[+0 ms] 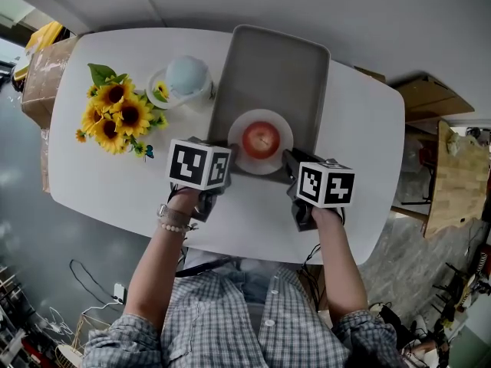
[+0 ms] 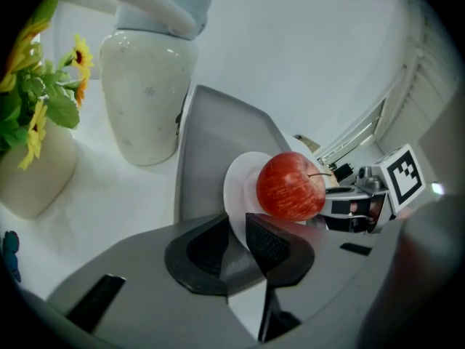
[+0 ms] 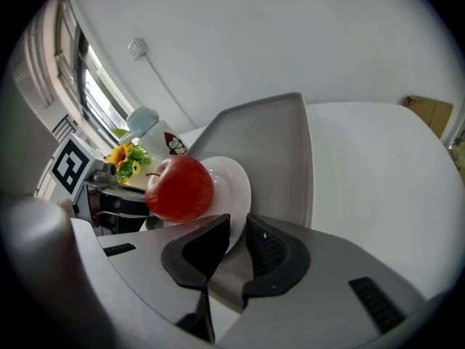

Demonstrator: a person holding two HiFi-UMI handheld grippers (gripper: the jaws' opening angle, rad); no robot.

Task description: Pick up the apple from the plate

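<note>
**Apple pickup: both tools on the plate rim, apple not yet gripped**

I am reading the apple [image 1: 261,138] as sitting in the middle of the white plate [image 1: 282,121]. The plate is resting on the near end of the grey tray [image 1: 268,67], on the white desk [image 1: 360,121].

The left tool [image 2: 238,240] is showing its jaws almost pressed together, with the plate's rim running in between them. I am taking that as a pinch on the rim. The right tool [image 3: 236,240] is showing the same on the opposite side of the plate. Neither is touching the apple, which is sitting just beyond each pair of jaws.

Judgement: I am treating the pick itself as not yet begun, since only the plate is being held.

- The next move is calling for one tool to release the rim and spread wider than the fruit.
- That tool then needs to come over the rim and close centred on the apple's flanks, because the smooth, round skin could slip out of an off-centre grip.
- The other tool should be steadying the plate meanwhile.
</note>
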